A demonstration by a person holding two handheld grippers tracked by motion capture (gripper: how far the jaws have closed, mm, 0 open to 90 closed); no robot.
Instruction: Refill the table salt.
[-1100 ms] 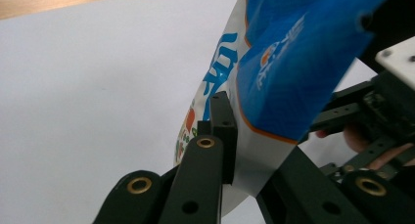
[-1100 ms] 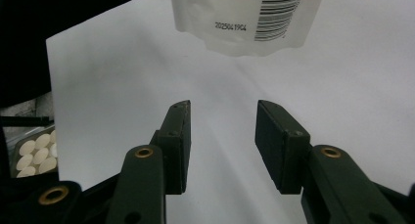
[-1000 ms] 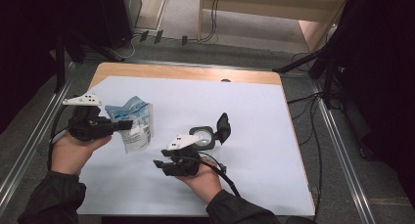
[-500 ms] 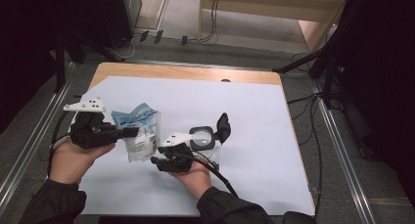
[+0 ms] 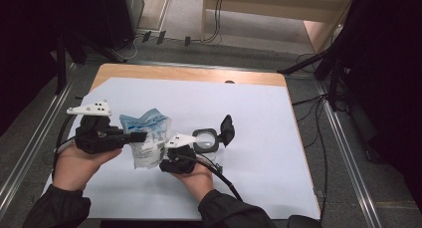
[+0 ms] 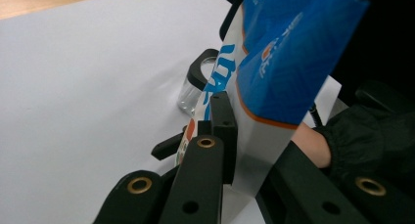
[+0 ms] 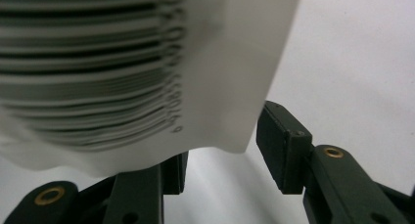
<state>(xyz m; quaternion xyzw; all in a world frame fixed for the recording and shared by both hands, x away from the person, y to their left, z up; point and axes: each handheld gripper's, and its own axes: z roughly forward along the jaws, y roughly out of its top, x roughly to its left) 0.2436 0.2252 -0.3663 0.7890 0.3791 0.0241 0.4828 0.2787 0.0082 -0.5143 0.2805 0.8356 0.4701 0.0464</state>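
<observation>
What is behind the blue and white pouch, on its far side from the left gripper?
Behind the pouch stands a small clear jar with its black flip lid open; the pouch covers the jar's right side, and its contents cannot be made out.

A wooden table top (image 5: 149, 73) is seen in the middle of the high view, most of it covered by a large white paper sheet (image 5: 259, 118). Grey carpeted floor (image 5: 186, 14) is shown beyond it in the upper part of the frame, crossed by black cables (image 5: 216, 19). A pale wooden piece of furniture (image 5: 278, 4) is placed at the upper right. Metal rails (image 5: 348, 153) are laid along both table sides. The left and right edges are left in darkness.
</observation>
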